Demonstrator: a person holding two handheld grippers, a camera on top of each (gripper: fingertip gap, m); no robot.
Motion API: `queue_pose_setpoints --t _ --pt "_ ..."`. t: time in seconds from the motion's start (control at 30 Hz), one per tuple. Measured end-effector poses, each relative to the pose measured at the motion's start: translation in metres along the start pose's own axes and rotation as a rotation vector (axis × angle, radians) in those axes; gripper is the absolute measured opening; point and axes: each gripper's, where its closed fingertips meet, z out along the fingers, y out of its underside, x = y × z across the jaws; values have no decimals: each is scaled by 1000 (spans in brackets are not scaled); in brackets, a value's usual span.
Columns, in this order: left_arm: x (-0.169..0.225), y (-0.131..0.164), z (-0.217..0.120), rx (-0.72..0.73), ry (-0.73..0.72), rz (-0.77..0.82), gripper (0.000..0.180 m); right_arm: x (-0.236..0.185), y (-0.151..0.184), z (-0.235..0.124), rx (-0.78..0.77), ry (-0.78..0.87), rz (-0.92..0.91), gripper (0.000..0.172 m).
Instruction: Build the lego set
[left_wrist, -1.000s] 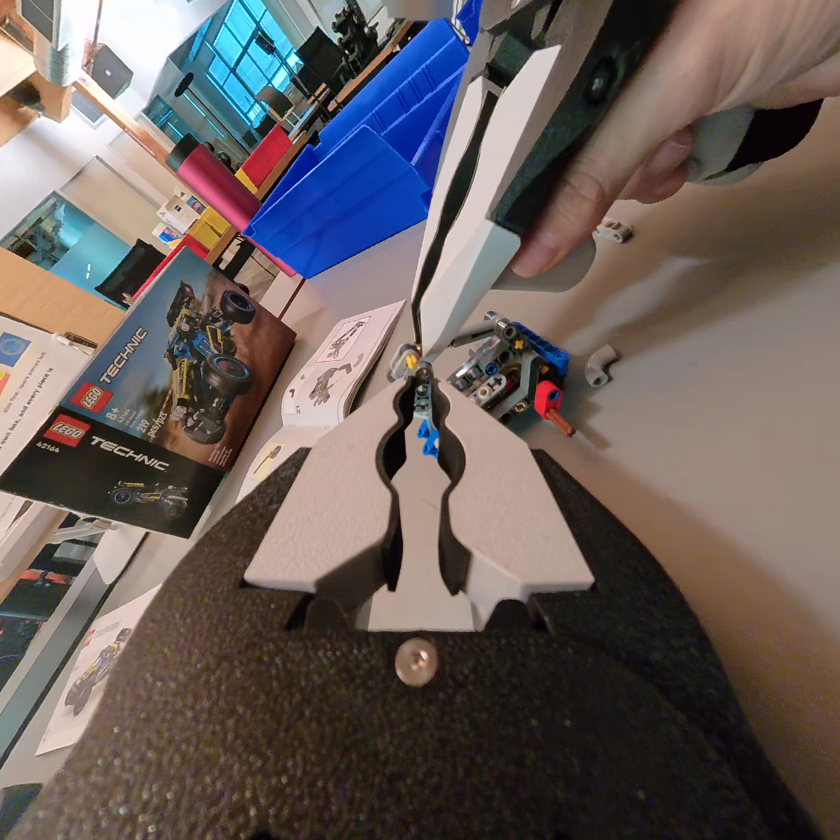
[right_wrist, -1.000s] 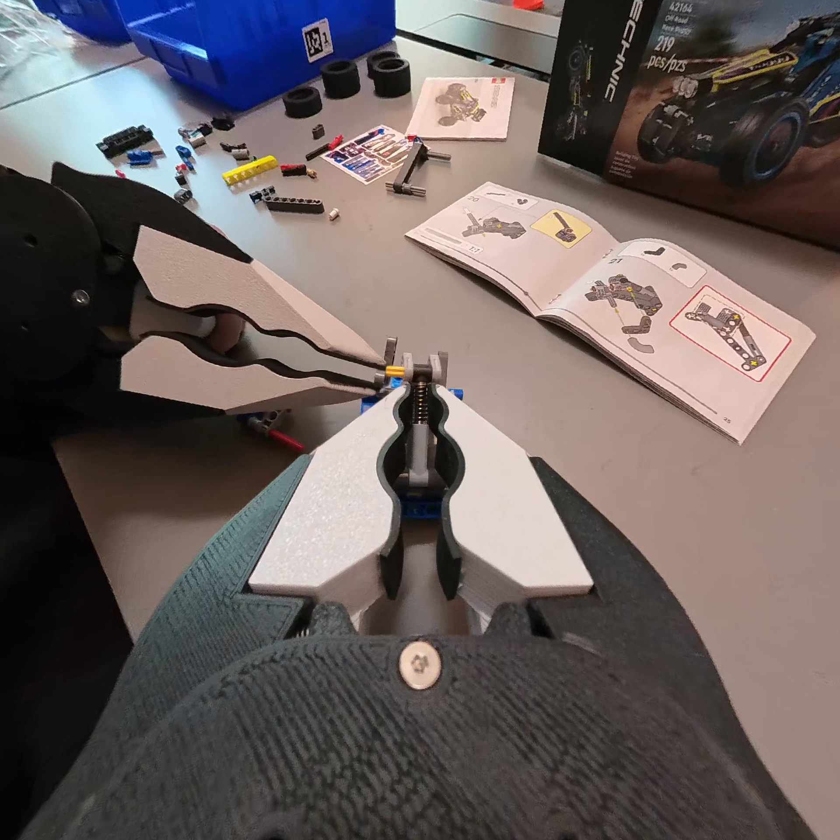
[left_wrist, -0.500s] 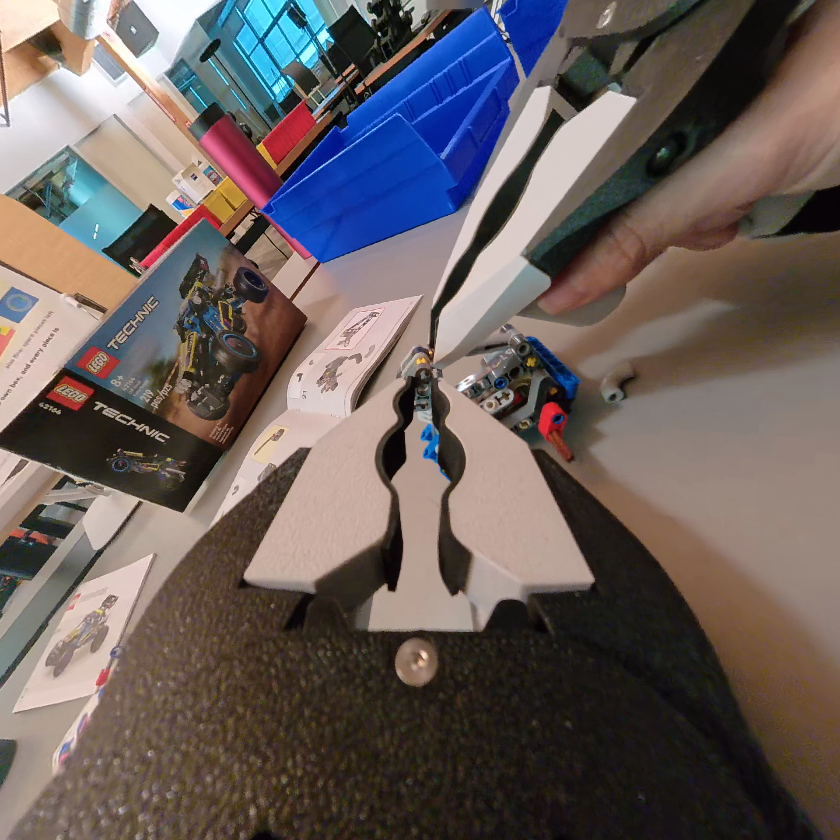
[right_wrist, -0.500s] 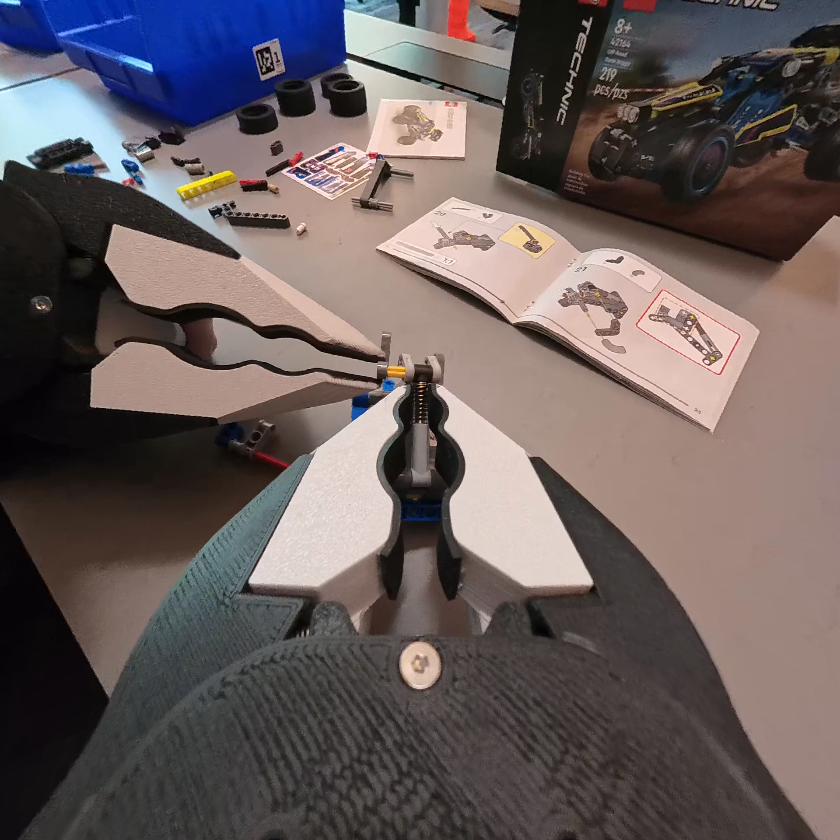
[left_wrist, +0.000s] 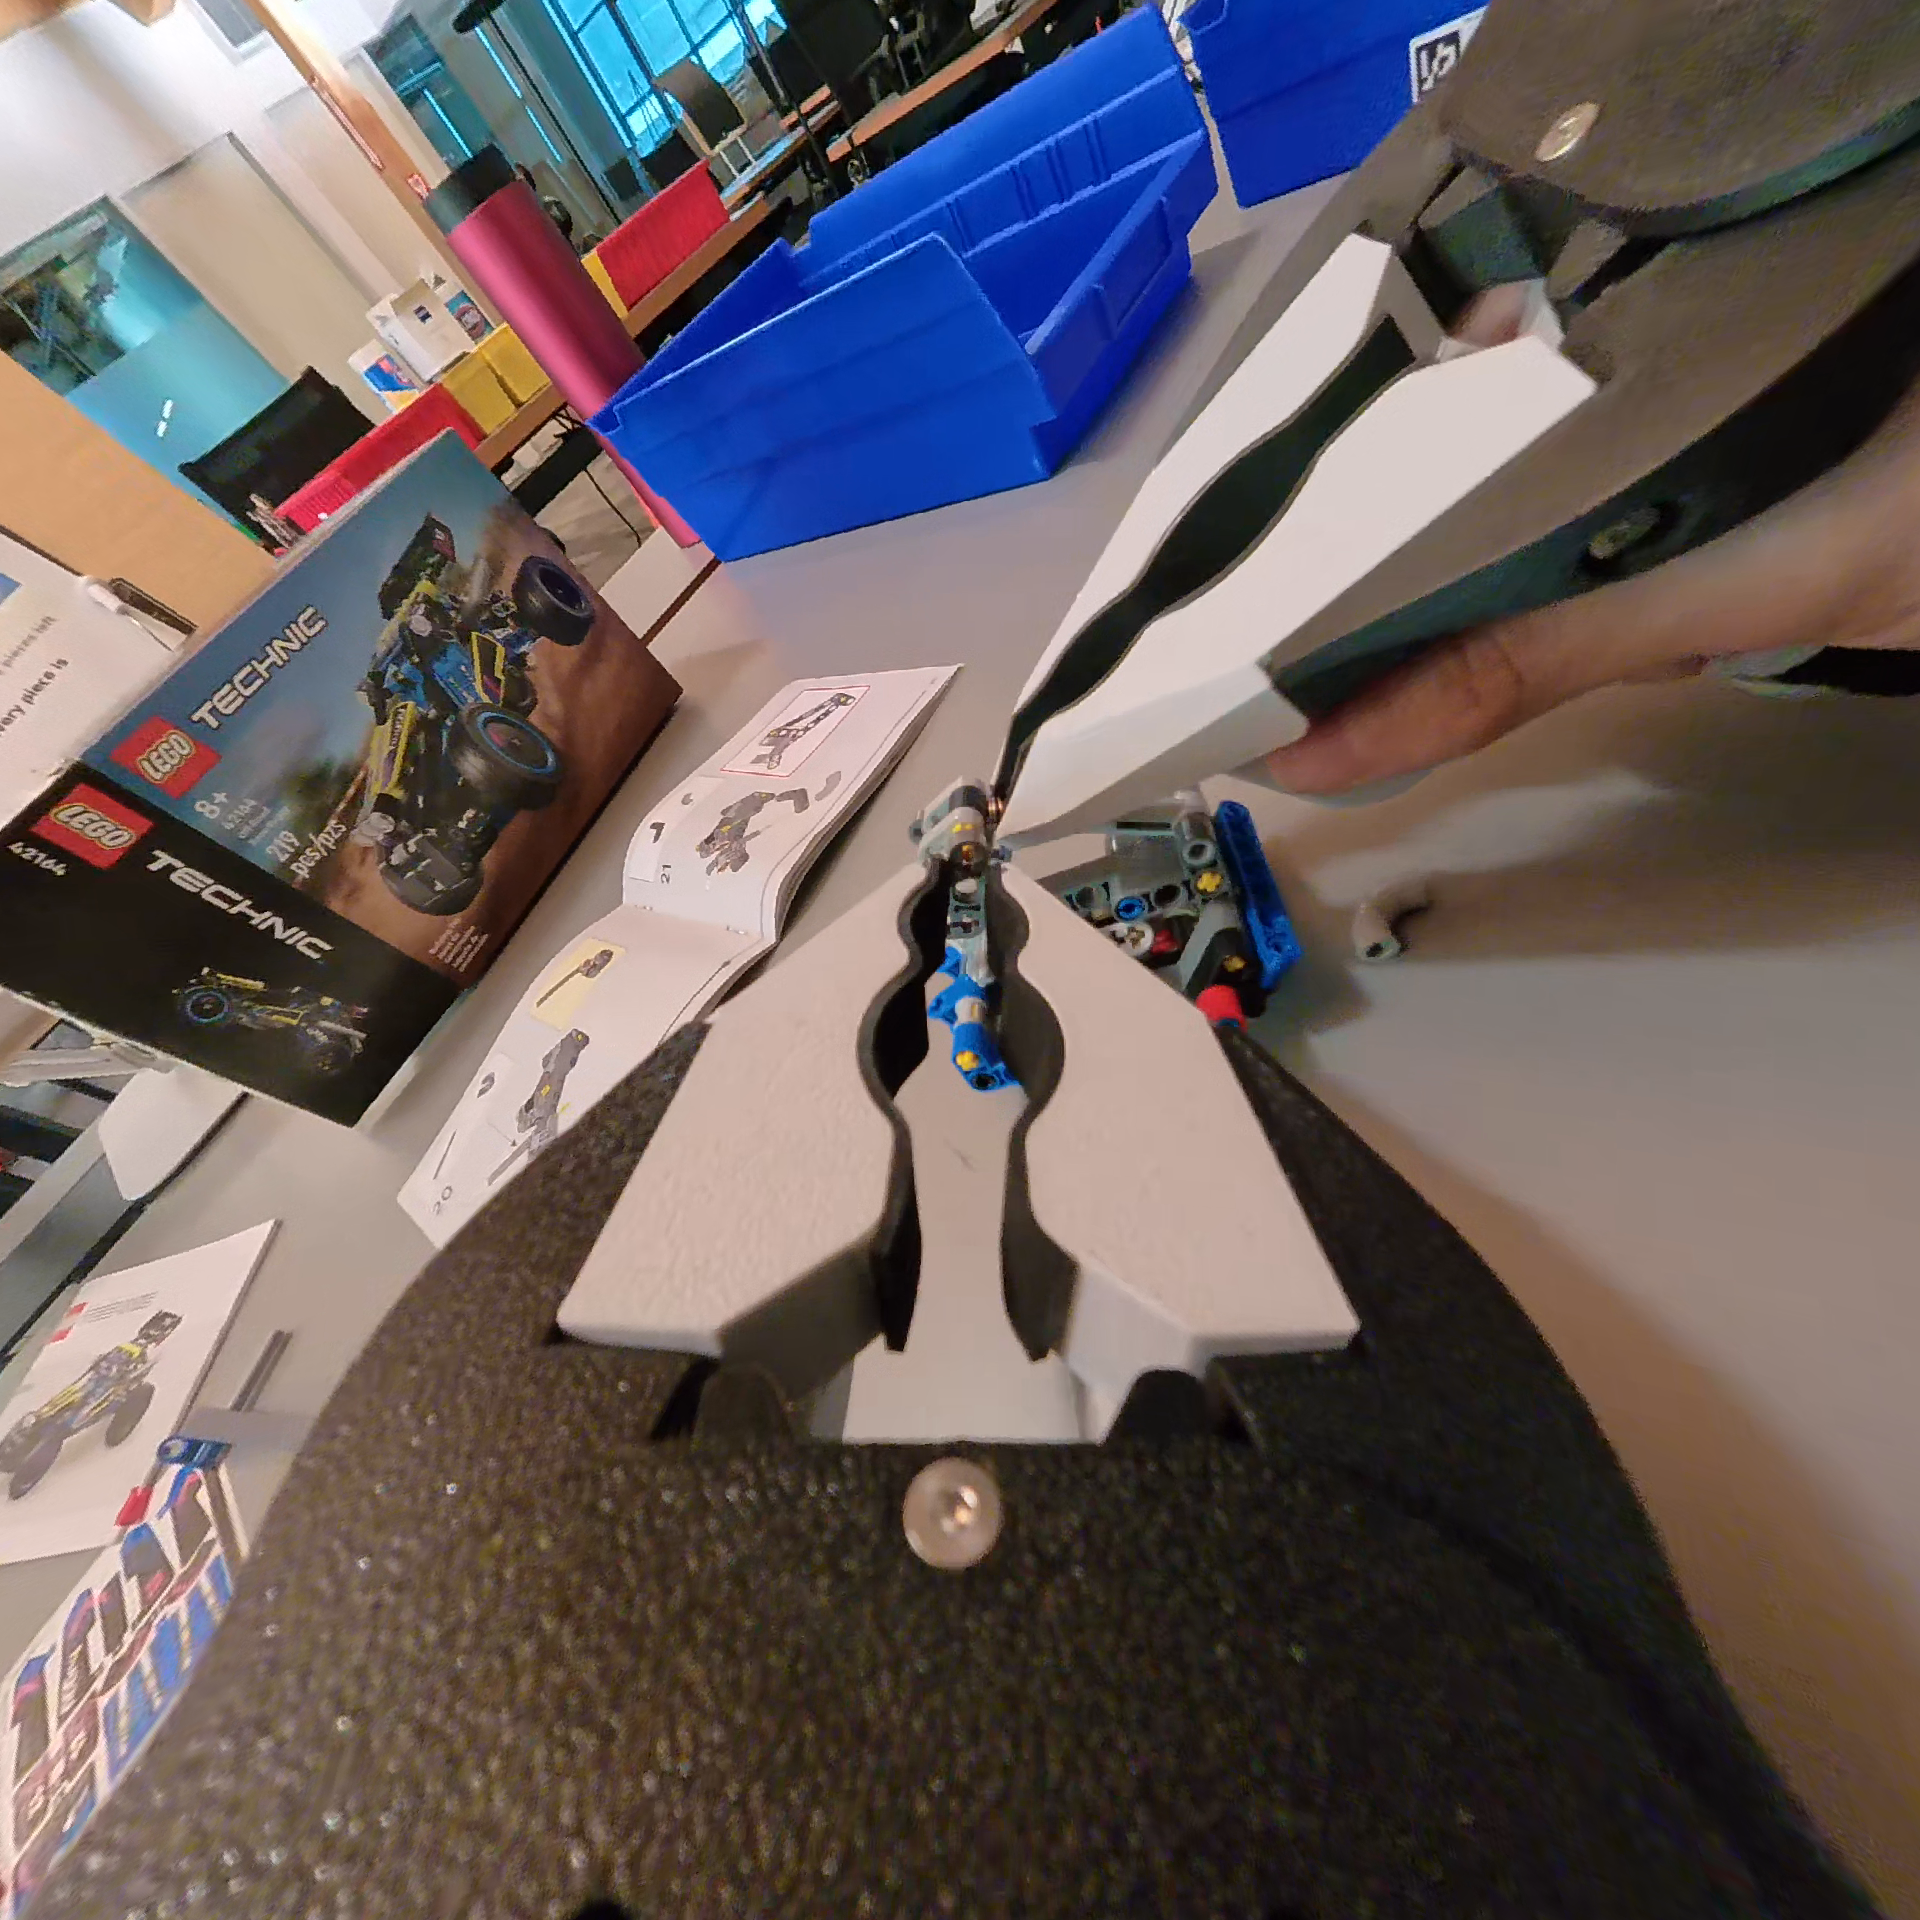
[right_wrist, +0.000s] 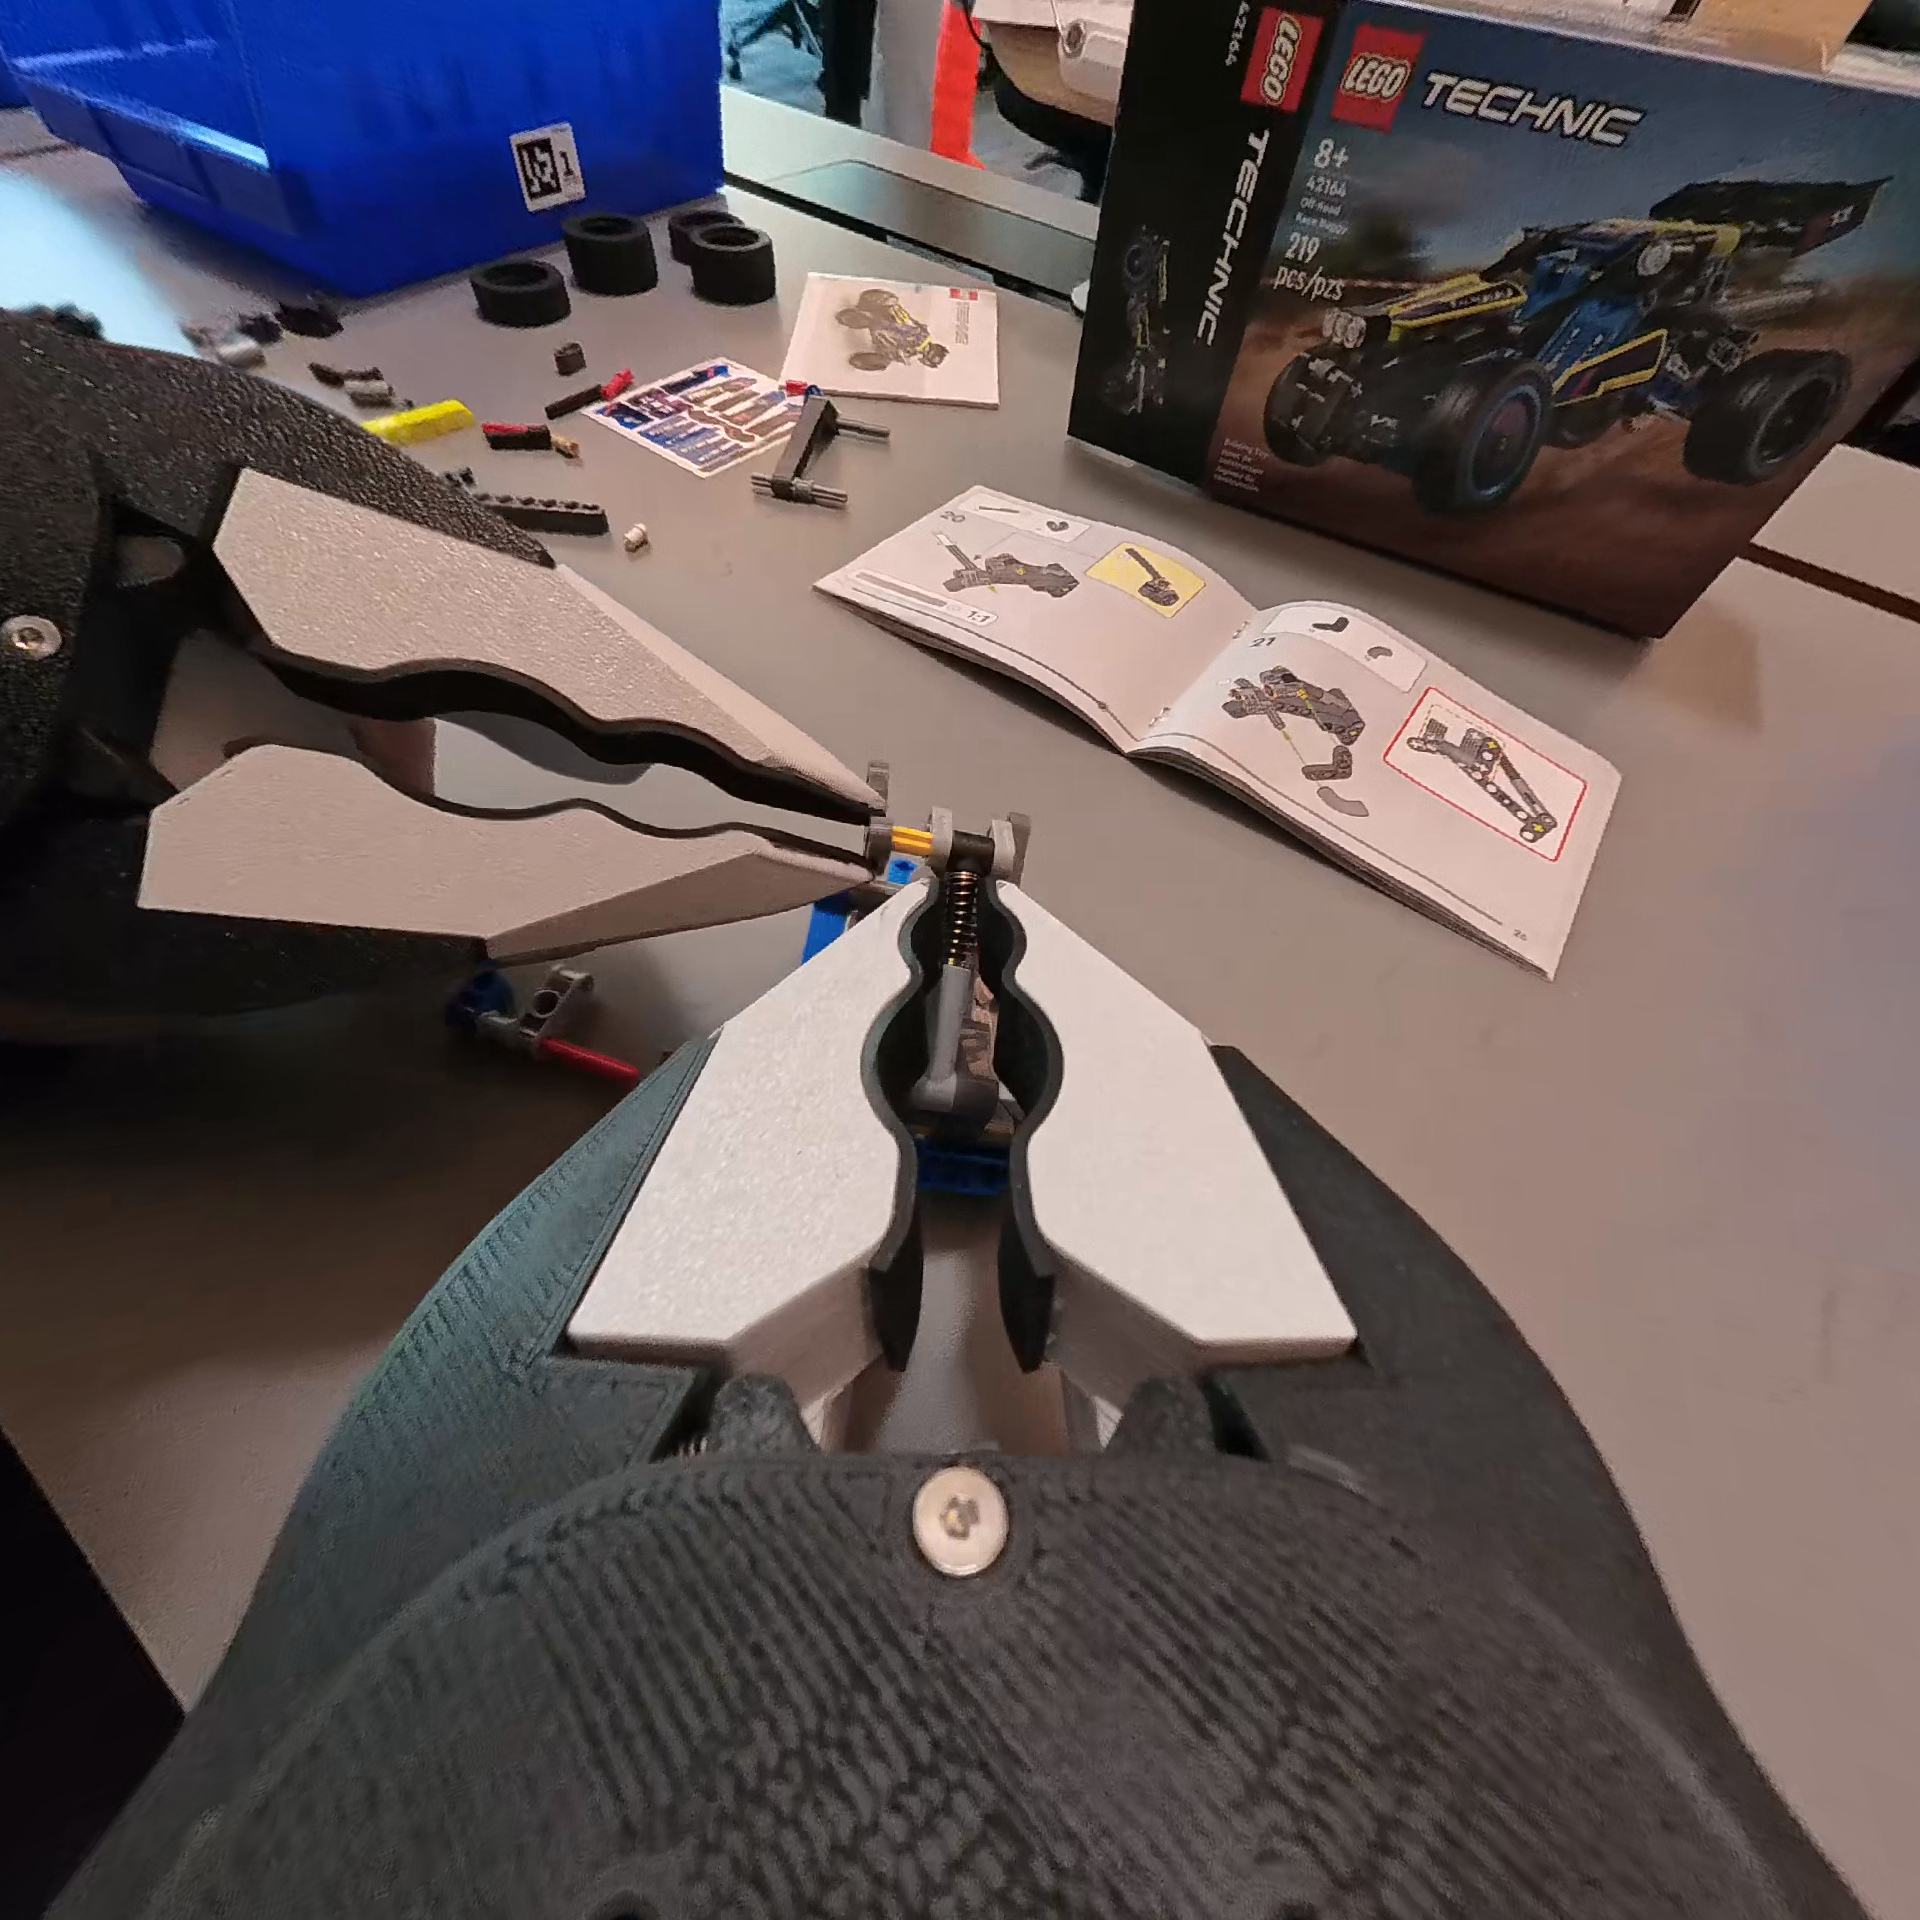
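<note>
A small grey brick assembly (right_wrist: 940, 842) with a yellow pin and a black spring shock sits at the centre of both views, above the grey table (right_wrist: 1351, 1195). The right tool (right_wrist: 961, 894) is narrowed onto its spring shock; the left tool (left_wrist: 961, 883), entering from the left of the right wrist view, pinches the grey end beside the yellow pin. A larger blue and grey model (left_wrist: 1195, 914) lies just right of centre in the left wrist view. An open instruction booklet (right_wrist: 1247, 686) lies right of centre, a boxed kit (right_wrist: 1507, 291) at upper right, blue bins (right_wrist: 364, 135) and black tyres (right_wrist: 623, 260) at upper left.
</note>
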Motion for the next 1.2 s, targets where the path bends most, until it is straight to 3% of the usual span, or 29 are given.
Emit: queue_pose_setpoints --t 0.13,0.5,0.77,1.03,1.2 --pt "-1 -1 0 7 0 -11 3 -1 -3 -2 47 -36 74 3" --pt "0 -1 -1 17 104 -121 3 -1 -2 -2 48 2 -17 3" --pt "2 0 -1 0 289 -370 4 0 -5 -3 68 52 -107 3" --pt "4 3 1 -21 287 -349 3 0 -2 -2 51 63 -132 3" --pt "3 -1 2 23 221 -189 3 1 -2 -4 52 -25 4 3"
